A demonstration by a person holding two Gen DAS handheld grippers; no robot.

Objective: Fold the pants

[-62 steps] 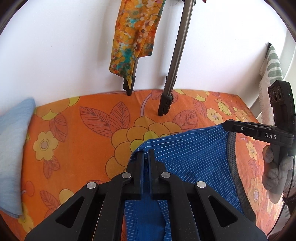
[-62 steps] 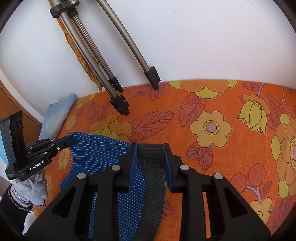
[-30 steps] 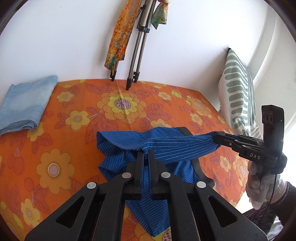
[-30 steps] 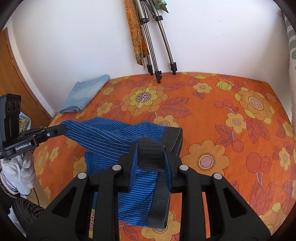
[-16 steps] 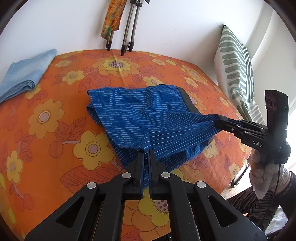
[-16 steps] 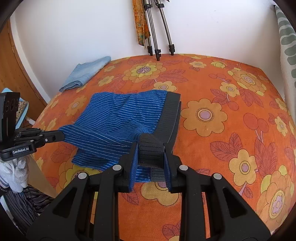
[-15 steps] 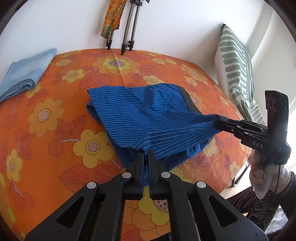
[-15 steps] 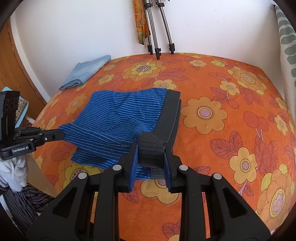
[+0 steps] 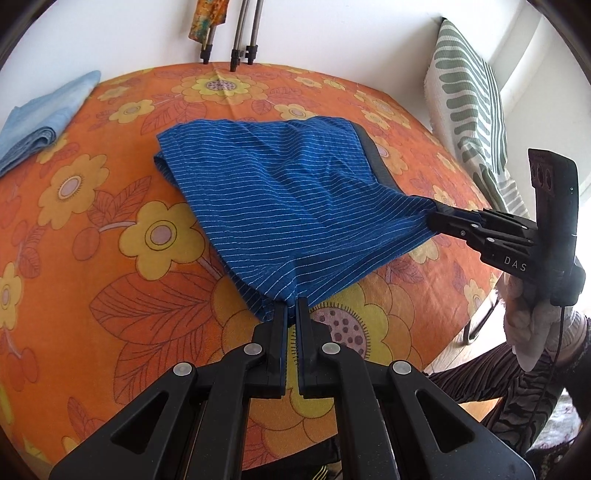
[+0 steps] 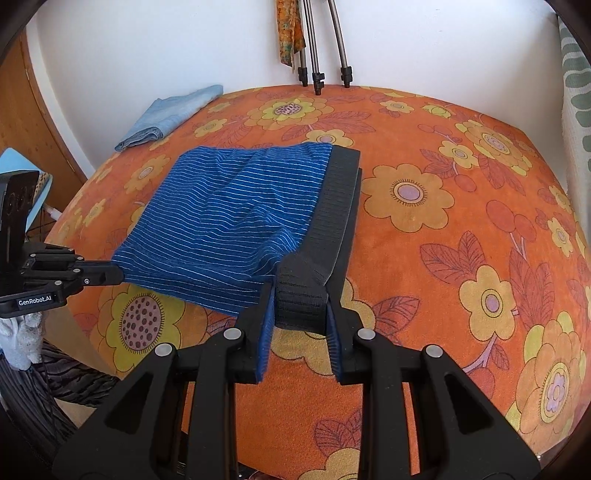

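The blue pin-striped pants (image 9: pixel 280 192) lie folded over on the orange flowered table (image 9: pixel 110 229), their dark waistband (image 10: pixel 332 210) along the right edge. My left gripper (image 9: pixel 291 306) is shut on the near hem corner of the blue cloth. My right gripper (image 10: pixel 301 295) is shut on the near end of the waistband. Each gripper shows in the other's view, the right one (image 9: pixel 436 218) and the left one (image 10: pixel 114 275), pulling the near edge taut just above the table.
A folded light-blue cloth (image 10: pixel 173 114) lies at the far left corner. Tripod legs (image 10: pixel 317 79) and an orange scarf (image 10: pixel 290 29) stand at the back wall. A green-striped cushion (image 9: pixel 469 107) leans at the right. The table's near edge is close below the grippers.
Both grippers have drawn the held edge back toward the near side and lower. The pants have gone from hanging bunched to spread flat and doubled over on the table.
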